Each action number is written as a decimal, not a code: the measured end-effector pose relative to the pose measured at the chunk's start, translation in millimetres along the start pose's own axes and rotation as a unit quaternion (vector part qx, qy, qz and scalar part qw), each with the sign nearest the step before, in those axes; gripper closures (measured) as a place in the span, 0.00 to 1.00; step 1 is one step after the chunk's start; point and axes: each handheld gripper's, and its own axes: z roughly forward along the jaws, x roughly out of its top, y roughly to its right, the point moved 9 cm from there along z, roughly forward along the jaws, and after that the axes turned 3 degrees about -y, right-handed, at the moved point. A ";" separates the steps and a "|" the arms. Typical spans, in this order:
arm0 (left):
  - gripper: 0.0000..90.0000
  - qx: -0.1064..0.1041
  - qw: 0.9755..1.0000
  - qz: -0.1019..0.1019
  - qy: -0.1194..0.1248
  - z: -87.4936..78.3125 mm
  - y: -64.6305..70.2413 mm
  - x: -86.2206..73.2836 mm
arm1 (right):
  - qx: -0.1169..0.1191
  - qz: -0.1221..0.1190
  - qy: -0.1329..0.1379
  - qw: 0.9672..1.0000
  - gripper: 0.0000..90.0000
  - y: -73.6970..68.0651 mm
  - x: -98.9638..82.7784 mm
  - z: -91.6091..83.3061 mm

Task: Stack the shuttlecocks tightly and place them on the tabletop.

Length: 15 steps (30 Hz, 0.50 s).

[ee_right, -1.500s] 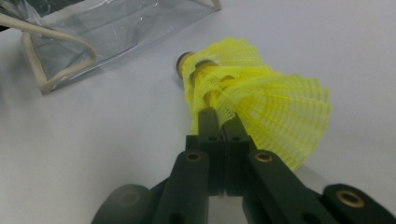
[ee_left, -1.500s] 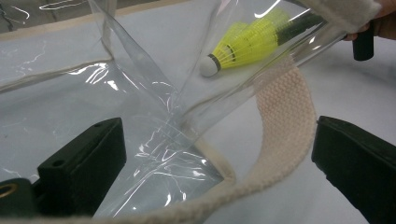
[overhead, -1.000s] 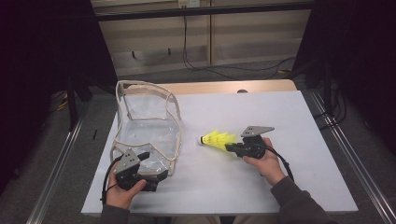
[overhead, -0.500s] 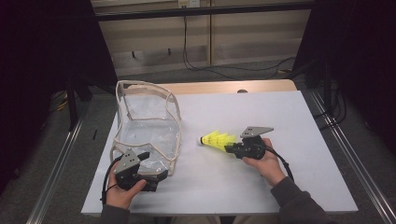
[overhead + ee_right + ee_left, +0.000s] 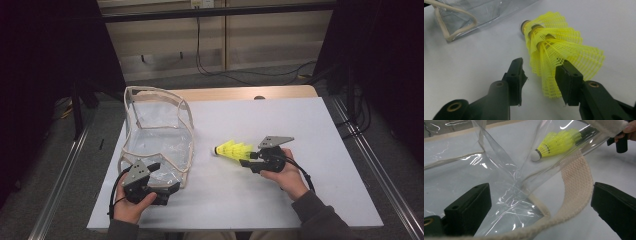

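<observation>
Right gripper (image 5: pixel 540 82) jaws just opening, apart around yellow shuttlecocks' (image 5: pixel 564 50) skirt edge; clear bag (image 5: pixel 471 12) beyond.

bright overhead light on table, dark surroundings, plastic glare.

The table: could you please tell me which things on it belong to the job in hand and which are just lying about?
In the job:
- shuttlecocks, a nested yellow stack
- clear bag
- right gripper
- left gripper

Lying about:
- cables on the floor behind the table
</observation>
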 end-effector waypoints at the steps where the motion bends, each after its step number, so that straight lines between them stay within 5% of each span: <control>1: 0.03 0.000 1.000 0.000 0.000 0.0 0.0 -0.1 | 0.000 0.002 0.001 1.000 0.58 -0.1 0.2 0.2; 15: 0.03 0.000 1.000 0.000 0.000 0.0 0.0 -0.1 | -0.012 0.017 -0.001 1.000 0.38 -2.7 2.7 10.2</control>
